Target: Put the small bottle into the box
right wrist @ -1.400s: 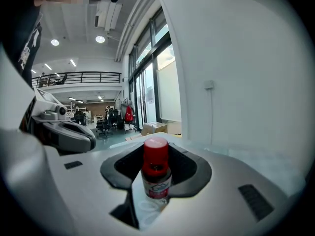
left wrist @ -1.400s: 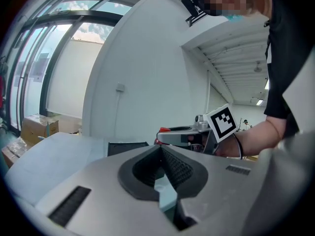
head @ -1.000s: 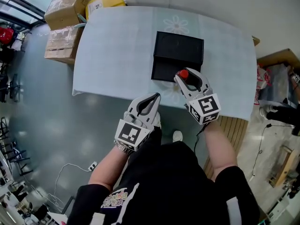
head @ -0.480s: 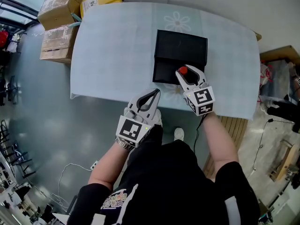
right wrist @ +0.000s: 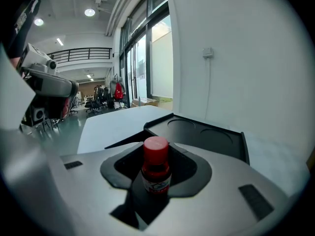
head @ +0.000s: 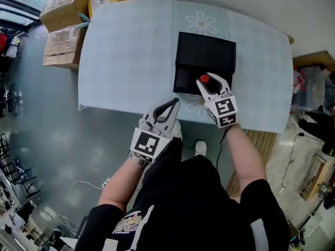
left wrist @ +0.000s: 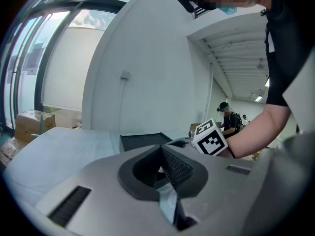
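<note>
Head view: right gripper (head: 211, 82), clamped on the small bottle (head: 204, 79), has sunk to the centre-frame box (head: 207, 51), so release looks near; left gripper (head: 171, 104) jaws together, empty.

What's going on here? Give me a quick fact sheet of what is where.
Right gripper: shut on small bottle, upright, red cap
Left gripper: shut, empty, at near edge of table
Box: black, open, on table, just beyond the bottle
Bottle in box: not yet
Floor: cardboard boxes beside table
</note>
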Demonstrator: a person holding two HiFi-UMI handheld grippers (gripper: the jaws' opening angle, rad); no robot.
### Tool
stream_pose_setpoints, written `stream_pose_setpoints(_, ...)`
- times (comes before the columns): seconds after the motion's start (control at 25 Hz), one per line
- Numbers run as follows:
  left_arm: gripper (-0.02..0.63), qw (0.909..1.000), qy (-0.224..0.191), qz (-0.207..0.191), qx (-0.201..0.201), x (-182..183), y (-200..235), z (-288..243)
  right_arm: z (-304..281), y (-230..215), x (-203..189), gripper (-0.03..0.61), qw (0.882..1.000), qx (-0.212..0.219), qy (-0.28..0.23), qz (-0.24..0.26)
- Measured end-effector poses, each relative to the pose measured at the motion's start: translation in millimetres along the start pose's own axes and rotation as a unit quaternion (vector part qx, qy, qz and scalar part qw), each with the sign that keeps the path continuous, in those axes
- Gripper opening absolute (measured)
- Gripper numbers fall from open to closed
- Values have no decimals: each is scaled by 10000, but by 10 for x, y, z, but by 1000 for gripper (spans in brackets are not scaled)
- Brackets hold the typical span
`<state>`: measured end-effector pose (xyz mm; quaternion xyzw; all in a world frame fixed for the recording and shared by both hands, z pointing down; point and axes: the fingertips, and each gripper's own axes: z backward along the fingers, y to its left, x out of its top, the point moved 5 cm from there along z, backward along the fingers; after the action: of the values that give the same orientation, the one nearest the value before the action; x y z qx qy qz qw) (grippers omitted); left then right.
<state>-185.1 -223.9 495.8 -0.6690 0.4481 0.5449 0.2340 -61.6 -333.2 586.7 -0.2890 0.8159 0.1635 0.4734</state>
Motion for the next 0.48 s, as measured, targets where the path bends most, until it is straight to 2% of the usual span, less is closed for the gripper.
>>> stream_pose_setpoints(0.48,6,10000,-22,-87,-42,-3,11,79,19,52,-106,160,9999,-103,65,78)
